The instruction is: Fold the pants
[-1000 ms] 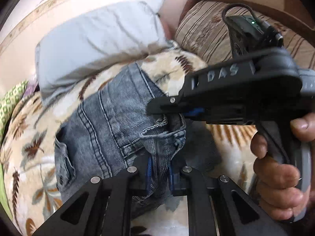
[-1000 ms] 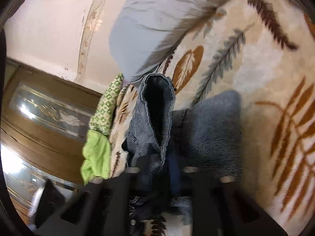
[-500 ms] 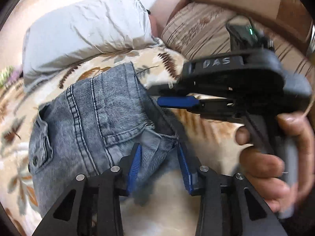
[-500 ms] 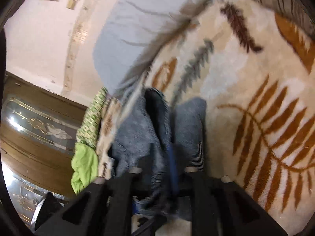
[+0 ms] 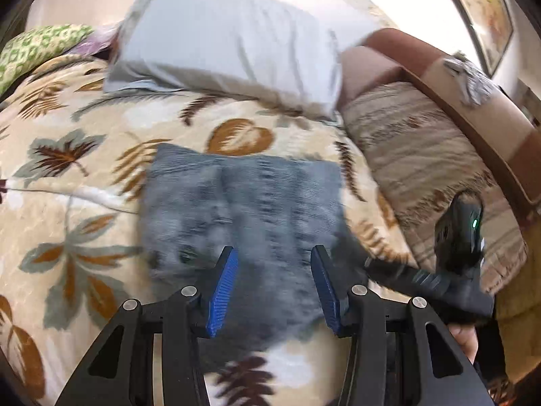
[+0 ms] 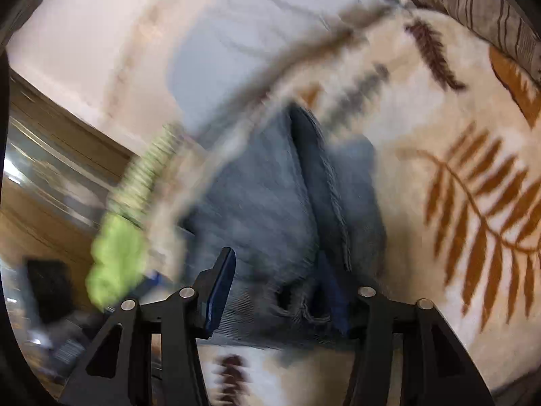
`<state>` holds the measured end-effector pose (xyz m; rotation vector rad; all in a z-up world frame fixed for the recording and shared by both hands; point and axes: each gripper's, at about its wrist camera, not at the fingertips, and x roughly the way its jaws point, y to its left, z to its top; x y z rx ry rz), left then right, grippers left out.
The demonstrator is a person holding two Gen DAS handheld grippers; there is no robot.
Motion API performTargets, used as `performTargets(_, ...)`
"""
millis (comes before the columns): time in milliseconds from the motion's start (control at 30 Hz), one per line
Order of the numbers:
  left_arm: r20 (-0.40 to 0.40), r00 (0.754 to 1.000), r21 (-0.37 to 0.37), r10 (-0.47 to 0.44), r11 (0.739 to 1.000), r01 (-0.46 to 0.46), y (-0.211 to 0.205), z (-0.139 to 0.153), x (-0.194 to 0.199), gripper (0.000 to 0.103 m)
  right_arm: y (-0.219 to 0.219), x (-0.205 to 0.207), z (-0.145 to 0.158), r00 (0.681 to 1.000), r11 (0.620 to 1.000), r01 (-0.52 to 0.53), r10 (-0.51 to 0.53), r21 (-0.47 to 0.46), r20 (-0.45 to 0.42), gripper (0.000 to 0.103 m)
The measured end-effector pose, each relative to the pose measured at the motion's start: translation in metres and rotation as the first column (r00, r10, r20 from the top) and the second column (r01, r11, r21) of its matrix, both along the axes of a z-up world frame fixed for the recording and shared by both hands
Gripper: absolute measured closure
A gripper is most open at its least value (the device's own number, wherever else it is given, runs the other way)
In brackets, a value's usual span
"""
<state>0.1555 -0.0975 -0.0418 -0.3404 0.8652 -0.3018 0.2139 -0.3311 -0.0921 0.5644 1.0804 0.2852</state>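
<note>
The blue jeans (image 5: pixel 243 209) lie folded in a flat, blurred block on the leaf-patterned blanket (image 5: pixel 67 176). My left gripper (image 5: pixel 274 287) hovers over their near edge, its jaws opening, with denim behind the blue pads (image 5: pixel 223 287) but nothing pinched. In the left wrist view the right gripper (image 5: pixel 436 280) sits at the jeans' right side, held by a hand (image 5: pixel 463 338). In the right wrist view a thick fold of the jeans (image 6: pixel 304 182) runs up between the fingers of my right gripper (image 6: pixel 275 291). Its jaws are closing, and the left pad (image 6: pixel 219 291) stands clear of the cloth.
A grey pillow (image 5: pixel 230 40) lies at the head of the bed. A striped cushion (image 5: pixel 416 155) and a brown wooden frame (image 5: pixel 473 108) close off the right. Green cloth (image 6: pixel 115 264) hangs at the blanket's far edge, and a wooden cabinet (image 6: pixel 50 155) stands beyond it.
Both grippers were shut on the jeans' waistband and have let go. The left one has drawn back and rolled level, and the jeans now lie flat.
</note>
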Motion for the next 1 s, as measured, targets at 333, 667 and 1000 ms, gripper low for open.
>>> performTargets(333,-0.072,0.995,-0.099,0.064,0.993,-0.071,0.027,-0.019,0.029,0.054,0.003,-0.014,0.011,1.0,0.98,0.012,-0.01,-0.197,0.015,0.094)
performTargets(667,-0.055,0.985,-0.207,0.161,0.964,-0.169,0.058,-0.029,0.052,0.053,-0.005,-0.012,0.031,0.979,0.984,0.095,-0.066,-0.148,0.191,0.042)
performTargets(1000,-0.274,0.947,-0.266,0.171,0.932,-0.245,0.088,-0.069,0.075,0.048,-0.028,0.025,0.009,0.991,0.993,0.109,-0.105,-0.047,0.084,0.037)
